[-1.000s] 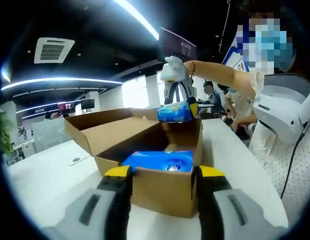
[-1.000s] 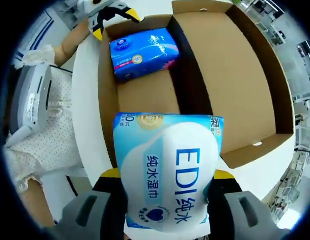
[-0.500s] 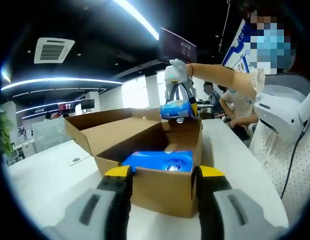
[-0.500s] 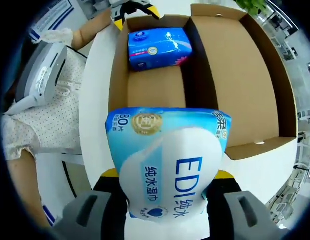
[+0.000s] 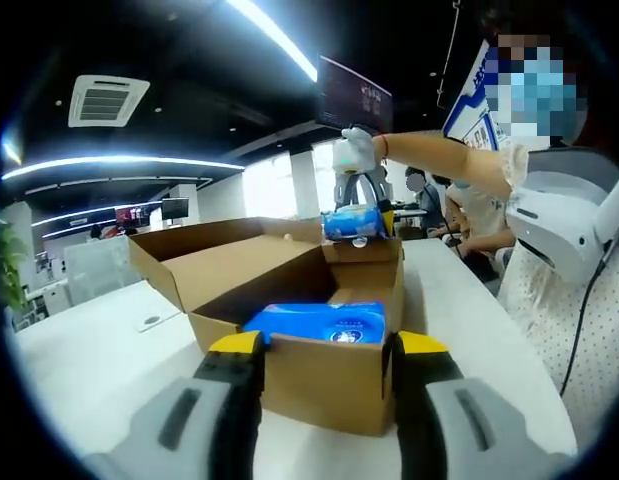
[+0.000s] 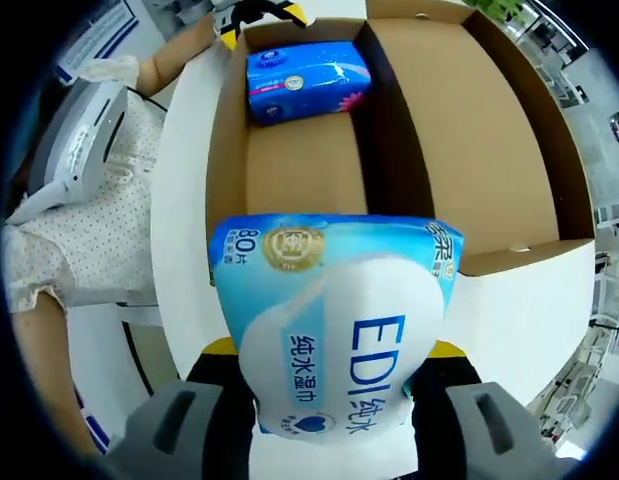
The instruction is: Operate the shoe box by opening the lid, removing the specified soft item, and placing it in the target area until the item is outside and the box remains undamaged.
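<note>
The brown shoe box (image 5: 319,375) stands open on a white table, its lid (image 6: 479,130) folded out flat beside it. A dark blue soft pack (image 5: 324,322) lies inside at the end nearest my left gripper (image 5: 327,342), whose jaws stand wide apart just in front of that end wall. The same blue pack (image 6: 307,80) and left gripper (image 6: 261,10) lie at the top of the right gripper view. My right gripper (image 6: 332,347) is shut on a light blue and white wet wipes pack (image 6: 334,330), held in the air over the box's other end (image 5: 354,222).
The white table (image 5: 99,360) spreads around the box, with its edge (image 5: 509,330) near a person in a dotted top. A white device (image 5: 559,220) hangs on that person's front. Other people sit beyond the table.
My right gripper has carried the wipes pack a little higher and farther toward the box's far end. The left gripper and the box have stayed where they were.
</note>
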Demonstrator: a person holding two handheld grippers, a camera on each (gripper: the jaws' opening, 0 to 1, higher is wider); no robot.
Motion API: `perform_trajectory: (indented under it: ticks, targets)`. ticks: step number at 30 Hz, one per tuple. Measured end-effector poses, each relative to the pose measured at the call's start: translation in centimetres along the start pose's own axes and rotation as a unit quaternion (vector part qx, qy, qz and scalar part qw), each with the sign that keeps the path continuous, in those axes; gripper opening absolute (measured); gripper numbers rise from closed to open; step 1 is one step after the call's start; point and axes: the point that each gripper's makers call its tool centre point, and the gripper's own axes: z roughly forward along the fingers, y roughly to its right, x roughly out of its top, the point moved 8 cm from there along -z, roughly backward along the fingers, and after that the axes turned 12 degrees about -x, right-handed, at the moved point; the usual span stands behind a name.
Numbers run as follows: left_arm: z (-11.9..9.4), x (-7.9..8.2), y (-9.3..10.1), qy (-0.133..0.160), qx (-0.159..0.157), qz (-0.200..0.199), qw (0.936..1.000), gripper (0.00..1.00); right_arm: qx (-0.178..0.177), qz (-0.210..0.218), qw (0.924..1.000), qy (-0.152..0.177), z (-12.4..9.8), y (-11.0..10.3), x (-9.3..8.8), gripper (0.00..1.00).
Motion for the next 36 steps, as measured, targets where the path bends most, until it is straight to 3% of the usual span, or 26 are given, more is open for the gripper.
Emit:
perform_trajectory:
  ticks: [16,29,36]
  targets:
    - [-0.8,0.1,-0.3,0.002,-0.002,0.0,1.0,0.52,-0.01,0.004,0.9995,-0.03,0.5,0.4,-2.4,0.62]
    - [-1.8,0.3,-0.9,0.003,-0.003,0.0,1.0,0.52,-0.003,-0.001,0.9969,-0.079,2.8,0.3,-4.4,0.62]
    - [-1.8,0.4,-0.9,0.003,-0.004,0.0,1.0,0.52,-0.003,0.003,0.9963,-0.085,3.8,1.0,-5.0,0.62]
